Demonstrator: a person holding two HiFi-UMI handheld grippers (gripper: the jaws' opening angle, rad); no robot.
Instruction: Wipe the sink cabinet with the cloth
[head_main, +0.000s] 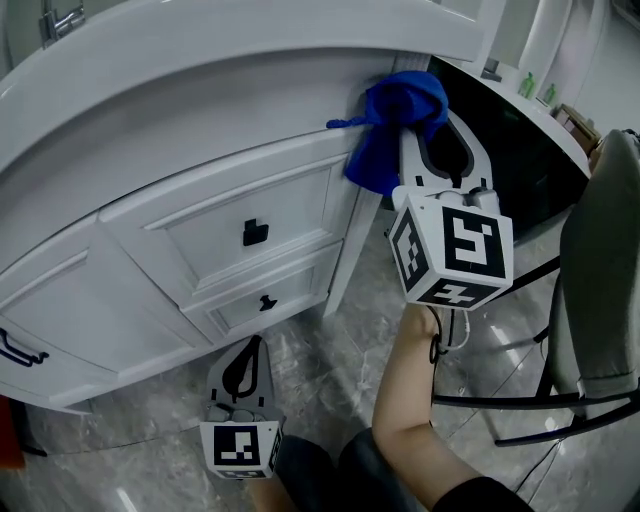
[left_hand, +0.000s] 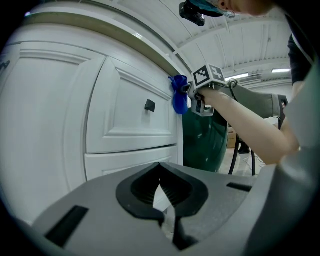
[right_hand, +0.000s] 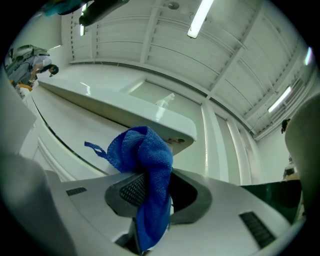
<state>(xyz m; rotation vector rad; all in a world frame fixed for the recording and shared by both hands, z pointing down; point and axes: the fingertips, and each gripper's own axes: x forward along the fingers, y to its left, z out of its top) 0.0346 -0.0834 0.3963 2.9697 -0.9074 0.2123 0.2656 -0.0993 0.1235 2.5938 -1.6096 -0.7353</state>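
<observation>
The sink cabinet (head_main: 230, 200) has the blue cloth (head_main: 395, 130) bunched at its top right corner, pinched in the right gripper's (right_hand: 150, 190) jaws with a loose tail that could slip free on a hard drag, while the left gripper's (left_hand: 160, 170) jaws meet empty below.

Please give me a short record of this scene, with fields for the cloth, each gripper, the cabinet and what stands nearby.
cloth: blue cloth, bunched, appears to touch the cabinet's upper right corner, just under the countertop edge
right gripper: right gripper shut on the cloth, raised to the cabinet
left gripper: left gripper shut, nothing between its jaws, held low near the floor
cabinet: white sink cabinet, drawers closed, black handle on the upper drawer
nearby: chair at the right
</observation>
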